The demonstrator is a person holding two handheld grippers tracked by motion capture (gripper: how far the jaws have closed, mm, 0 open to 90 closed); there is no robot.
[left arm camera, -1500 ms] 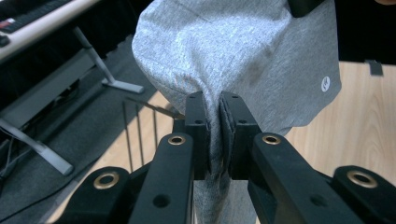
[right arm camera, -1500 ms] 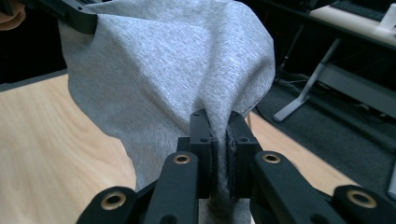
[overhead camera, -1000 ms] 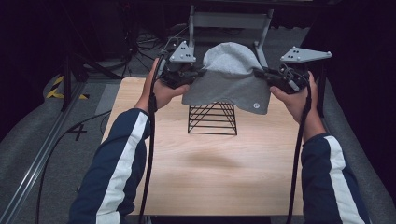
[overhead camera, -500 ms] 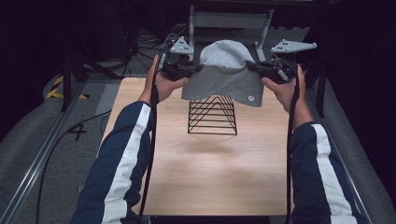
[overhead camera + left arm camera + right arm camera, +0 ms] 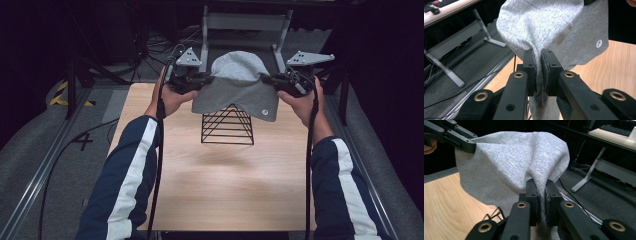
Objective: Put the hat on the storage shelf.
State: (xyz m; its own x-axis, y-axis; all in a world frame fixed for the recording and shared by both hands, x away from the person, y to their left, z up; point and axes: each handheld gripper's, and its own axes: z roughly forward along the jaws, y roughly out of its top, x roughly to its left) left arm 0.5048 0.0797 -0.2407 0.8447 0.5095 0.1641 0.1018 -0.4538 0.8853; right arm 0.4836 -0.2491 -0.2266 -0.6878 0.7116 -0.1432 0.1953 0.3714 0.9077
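cloth (image 5: 235, 87) spans left-right | clamped by left gripper (image 5: 202, 79) | right gripper (image 5: 267, 80)

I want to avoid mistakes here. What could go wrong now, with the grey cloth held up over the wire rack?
1. Each gripper, left gripper and right gripper, pinches only a small fold of the grey cloth; it may slip out.
2. The cloth's lower edge hangs at the top of the black wire rack; it might snag on the wires.
3. The rack looks light; a snagged cloth could drag or tip it.
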